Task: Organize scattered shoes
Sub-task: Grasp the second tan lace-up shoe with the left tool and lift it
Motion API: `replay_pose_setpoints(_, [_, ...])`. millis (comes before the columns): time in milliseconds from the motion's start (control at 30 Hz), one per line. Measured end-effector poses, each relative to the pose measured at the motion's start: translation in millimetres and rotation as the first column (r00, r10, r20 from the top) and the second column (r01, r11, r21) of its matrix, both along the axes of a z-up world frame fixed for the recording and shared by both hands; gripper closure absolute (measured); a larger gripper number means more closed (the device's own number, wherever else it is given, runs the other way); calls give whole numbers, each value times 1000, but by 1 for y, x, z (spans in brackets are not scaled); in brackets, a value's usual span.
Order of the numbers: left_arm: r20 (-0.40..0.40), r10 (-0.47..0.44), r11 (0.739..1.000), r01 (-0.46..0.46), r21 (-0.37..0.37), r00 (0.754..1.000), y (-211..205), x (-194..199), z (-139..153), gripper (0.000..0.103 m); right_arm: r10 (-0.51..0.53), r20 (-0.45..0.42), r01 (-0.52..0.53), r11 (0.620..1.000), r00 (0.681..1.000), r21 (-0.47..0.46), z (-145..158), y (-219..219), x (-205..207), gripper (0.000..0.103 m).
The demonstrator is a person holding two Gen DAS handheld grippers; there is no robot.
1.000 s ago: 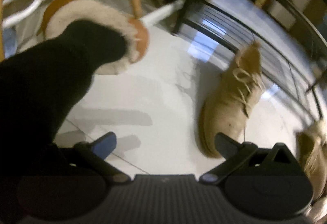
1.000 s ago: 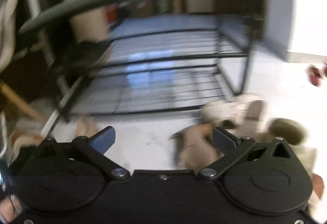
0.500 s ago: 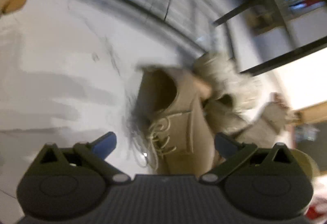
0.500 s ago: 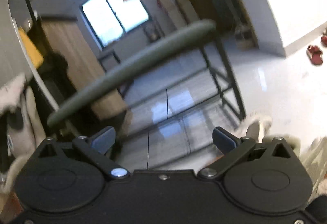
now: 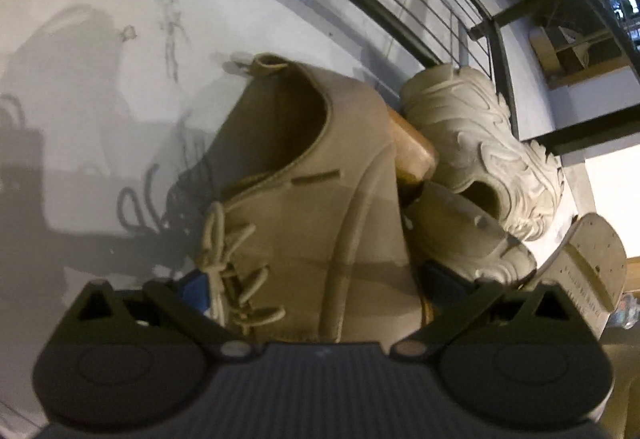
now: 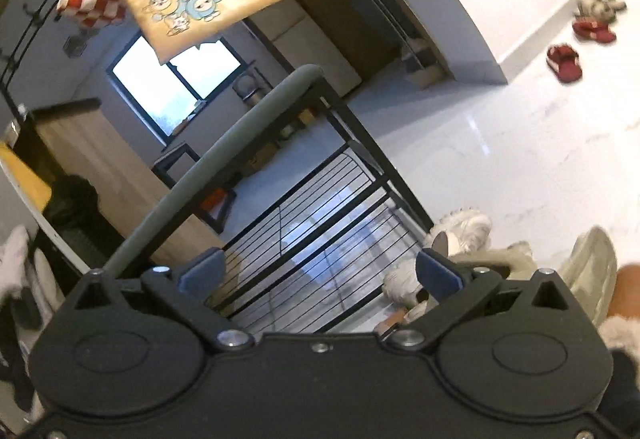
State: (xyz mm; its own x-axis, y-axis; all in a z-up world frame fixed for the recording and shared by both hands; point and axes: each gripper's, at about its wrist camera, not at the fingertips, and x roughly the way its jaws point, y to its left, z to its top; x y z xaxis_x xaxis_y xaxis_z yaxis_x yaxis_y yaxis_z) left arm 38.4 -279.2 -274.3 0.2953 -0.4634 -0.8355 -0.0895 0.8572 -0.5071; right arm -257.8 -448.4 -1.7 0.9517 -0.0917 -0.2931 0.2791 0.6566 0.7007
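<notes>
Tan suede lace-up boot point(image 5: 312, 199) sits between my left gripper's point(image 5: 316, 279) spread jaws, probably for grasping; my right gripper point(image 6: 320, 271), also spread, faces the black shoe rack point(image 6: 320, 223).

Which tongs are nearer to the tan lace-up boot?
Left. The left tongs are open around the tan boot, one finger on each side. The right tongs are open over the shoe rack, holding nothing.

One tan suede lace-up boot point(image 5: 304, 199), one cream chunky sneaker point(image 5: 476, 143) and one grey-soled overturned shoe point(image 5: 588, 263) crowd together. Two red slippers point(image 6: 564, 57) lie apart. One black wire shoe rack point(image 6: 320, 231) stands.
</notes>
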Motion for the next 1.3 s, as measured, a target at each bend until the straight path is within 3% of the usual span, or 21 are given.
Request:
replay_pose_setpoints(233, [-21, -12, 1000, 12, -19, 1000, 29, -9, 9, 10, 8, 16, -7, 999, 1000, -50, 6, 8, -4, 0])
replay_pose_setpoints(367, [-39, -38, 999, 37, -33, 998, 25, -6, 2, 0, 24, 22, -23, 999, 999, -48, 6, 9, -3, 0])
replay_pose_setpoints(433, [-47, -63, 998, 62, -27, 997, 19, -1, -5, 5, 28, 16, -27, 998, 999, -60, 6, 10, -2, 0])
replay_pose_setpoints(633, [59, -138, 990, 136, 30, 989, 30, -8, 6, 27, 33, 7, -33, 998, 999, -53, 7, 11, 1, 0])
replay_pose_setpoints(700, [81, -150, 988, 148, 34, 985, 44, -8, 12, 30, 40, 15, -39, 998, 999, -53, 9, 14, 2, 0])
replay_pose_setpoints(800, [65, -118, 993, 119, -21, 991, 95, -13, 13, 30, 63, 22, -61, 996, 998, -59, 12, 20, 5, 0])
replay_pose_setpoints(900, [106, -73, 997, 74, -5, 992, 153, -30, 10, 30, 85, 18, -83, 994, 996, -77, 16, 29, 10, 0])
replay_pose_setpoints(967, [145, -16, 1000, 13, 20, 989, 185, -42, 11, 30, 98, 8, -97, 991, 995, -93, 17, 36, 15, 0])
replay_pose_setpoints(1033, [179, 98, 994, -106, 36, 979, 228, -63, 2, 30, 109, -8, -109, 988, 994, -111, 18, 43, 20, 0])
replay_pose_setpoints(1067, [180, 109, 992, -117, 38, 978, 239, -67, -6, 29, 114, -16, -115, 986, 993, -120, 19, 47, 23, 0])
replay_pose_setpoints(1133, [192, 131, 990, -137, 17, 973, 251, -73, -20, 16, 123, -43, -128, 978, 992, -164, 19, 57, 30, 0])
replay_pose_setpoints(1200, [173, 135, 990, -140, 18, 976, 254, -71, -25, 11, 128, -78, -142, 966, 989, -216, 18, 68, 38, 0])
replay_pose_setpoints(1300, [146, 98, 993, -106, 50, 984, 251, -67, -17, 11, 149, -150, -189, 935, 977, -300, 13, 89, 53, 0])
